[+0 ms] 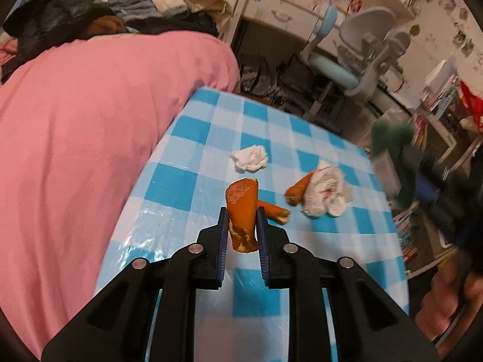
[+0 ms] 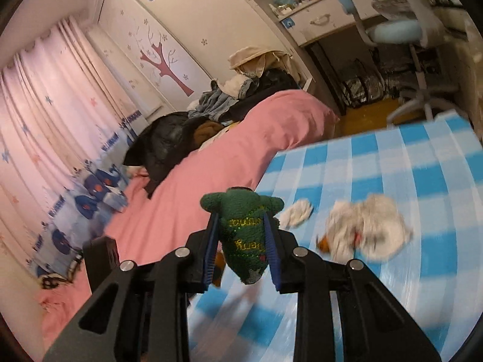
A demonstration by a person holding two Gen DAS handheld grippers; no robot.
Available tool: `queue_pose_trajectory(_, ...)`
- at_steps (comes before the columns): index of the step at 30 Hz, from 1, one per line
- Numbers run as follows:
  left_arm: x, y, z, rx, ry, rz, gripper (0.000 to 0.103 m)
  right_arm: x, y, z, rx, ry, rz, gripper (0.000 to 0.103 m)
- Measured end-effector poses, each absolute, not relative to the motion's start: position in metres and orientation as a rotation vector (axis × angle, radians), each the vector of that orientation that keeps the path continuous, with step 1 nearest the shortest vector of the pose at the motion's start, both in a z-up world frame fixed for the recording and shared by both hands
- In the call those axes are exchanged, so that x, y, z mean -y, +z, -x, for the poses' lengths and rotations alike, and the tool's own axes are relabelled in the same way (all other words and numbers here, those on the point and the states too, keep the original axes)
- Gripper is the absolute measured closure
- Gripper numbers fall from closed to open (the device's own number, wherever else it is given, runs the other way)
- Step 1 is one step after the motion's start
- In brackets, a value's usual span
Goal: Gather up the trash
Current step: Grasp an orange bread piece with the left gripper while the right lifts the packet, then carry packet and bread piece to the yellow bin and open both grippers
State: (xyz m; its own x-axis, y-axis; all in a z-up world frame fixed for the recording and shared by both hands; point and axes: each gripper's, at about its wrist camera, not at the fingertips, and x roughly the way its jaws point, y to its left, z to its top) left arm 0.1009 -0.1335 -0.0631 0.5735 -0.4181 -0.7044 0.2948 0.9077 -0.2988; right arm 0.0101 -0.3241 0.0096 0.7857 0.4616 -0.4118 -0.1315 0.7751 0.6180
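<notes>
My left gripper [image 1: 242,218] is shut on a piece of orange peel [image 1: 241,208], lifted above the blue checked table [image 1: 193,132]. On the table lie another orange peel strip [image 1: 273,209], a peel piece [image 1: 297,190] beside a large crumpled tissue [image 1: 324,191], and a small tissue wad [image 1: 250,157]. My right gripper [image 2: 241,223] is shut on a green plush toy [image 2: 243,235] with yellow lettering, held above the table's left edge. The right wrist view also shows the large tissue [image 2: 369,229] and the small tissue wad [image 2: 297,212], both blurred. The plush toy [image 1: 392,141] appears blurred at the right of the left wrist view.
A bed with a pink cover [image 1: 84,126] lies along the table's left side, with a pile of dark clothes [image 1: 60,21] on it. A desk and a grey-blue chair [image 1: 362,54] stand beyond the table. Shelves with books [image 1: 434,111] are at the right. A hand [image 1: 446,298] shows at lower right.
</notes>
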Motion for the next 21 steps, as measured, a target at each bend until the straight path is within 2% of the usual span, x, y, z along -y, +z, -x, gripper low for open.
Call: queue_pose_trajectory(21, 0.105, -0.036, 0.038, -0.743, -0.357, 0.051, 0.086, 0.297, -0.020, 0.118, -0.617, 0.353, -0.702, 0.073)
